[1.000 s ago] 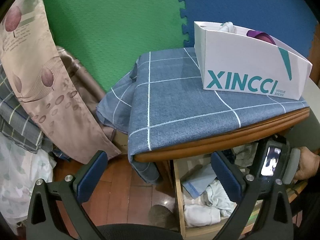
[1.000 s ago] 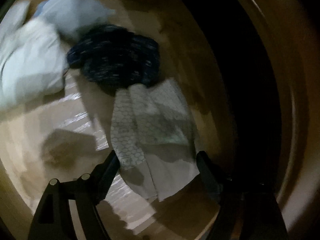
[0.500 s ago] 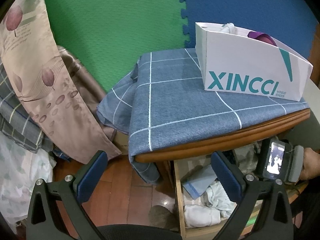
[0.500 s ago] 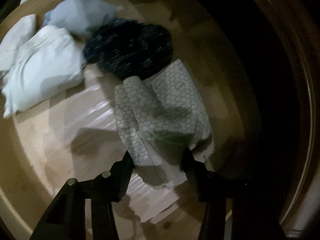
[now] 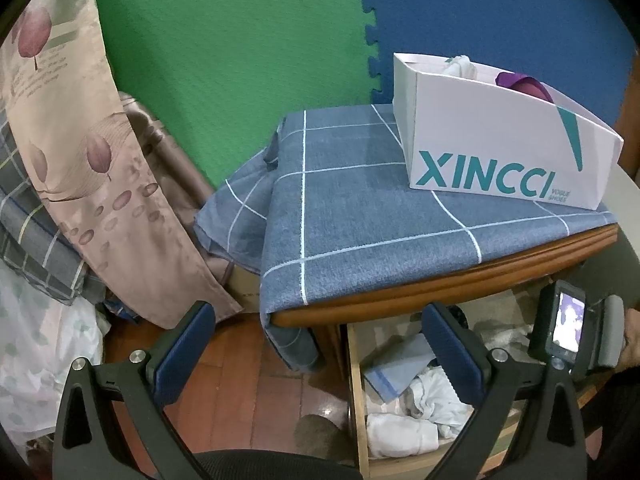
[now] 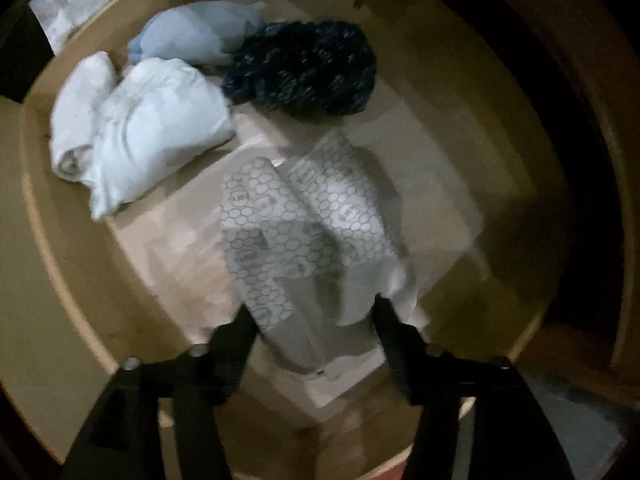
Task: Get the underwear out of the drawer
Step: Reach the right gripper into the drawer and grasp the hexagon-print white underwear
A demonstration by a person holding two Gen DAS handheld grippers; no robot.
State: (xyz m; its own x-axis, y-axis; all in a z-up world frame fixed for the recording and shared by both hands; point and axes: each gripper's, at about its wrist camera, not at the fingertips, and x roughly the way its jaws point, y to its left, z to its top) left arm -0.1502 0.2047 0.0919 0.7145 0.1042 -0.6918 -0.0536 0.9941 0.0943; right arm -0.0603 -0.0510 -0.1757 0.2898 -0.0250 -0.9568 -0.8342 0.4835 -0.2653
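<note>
Honeycomb-print underwear (image 6: pixel 304 232) inside drawer (image 6: pixel 60 264), folded, lower end between fingers of right gripper (image 6: pixel 314 320) — fingers pressed against cloth on both sides, clenched on it. Just beyond underwear: dark speckled garment (image 6: pixel 304 68); pale blue piece (image 6: pixel 196 36) and white bundle (image 6: pixel 152 124) off to its left. Left gripper (image 5: pixel 320 352) spread wide, holding nothing, hanging outside drawer over wooden floor (image 5: pixel 248 392) — above drawer, checked blue cloth (image 5: pixel 360 200) on tabletop, white XINCCI box (image 5: pixel 492 148) on cloth
</note>
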